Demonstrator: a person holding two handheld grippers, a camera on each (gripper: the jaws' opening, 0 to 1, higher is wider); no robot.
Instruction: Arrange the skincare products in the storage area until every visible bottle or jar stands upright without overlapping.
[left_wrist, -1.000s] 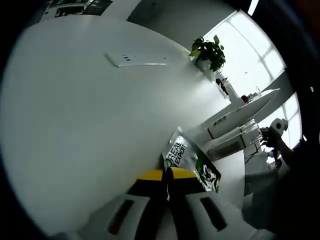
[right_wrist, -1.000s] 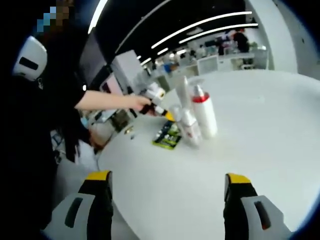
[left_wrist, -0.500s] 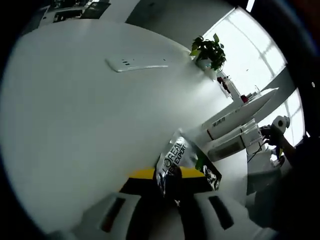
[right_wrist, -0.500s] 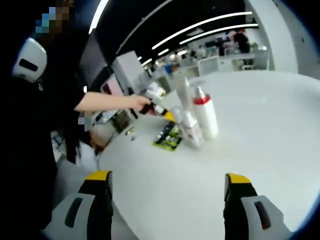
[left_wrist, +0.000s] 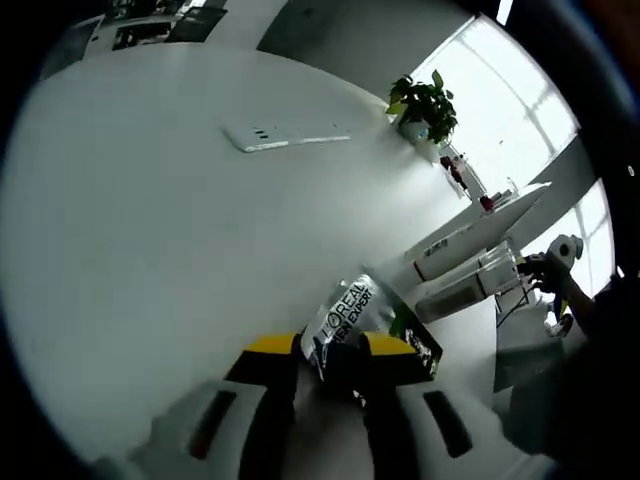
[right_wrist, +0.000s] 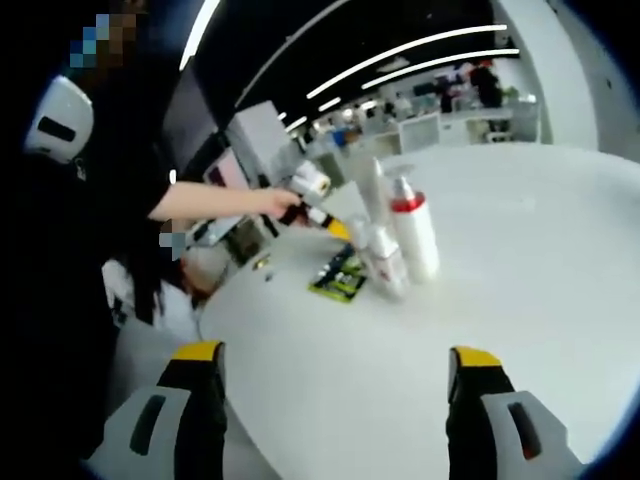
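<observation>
Left tool (left_wrist: 335, 360): jaws closed on a silver L'Oréal sachet (left_wrist: 345, 318), held just above the white table (left_wrist: 150, 220). A second, green-and-black sachet (left_wrist: 418, 345) lies flat on the table just behind the held one, near the table edge.

Right gripper view: same left tool (right_wrist: 322, 214) comes in from the left, carried by a person's hand (right_wrist: 272, 203), near the table's edge. Green sachet (right_wrist: 340, 277) lies flat beside a cluster of upright bottles: a white bottle with red collar (right_wrist: 412, 232), a smaller clear bottle (right_wrist: 385, 260) in front of it, touching or nearly so.

Right tool (right_wrist: 335, 375): jaws wide apart, holding nothing, above bare table well apart from the bottles.

Potted plant (left_wrist: 425, 100) at the far table edge; flat white panel (left_wrist: 285, 137) lies on the table.
</observation>
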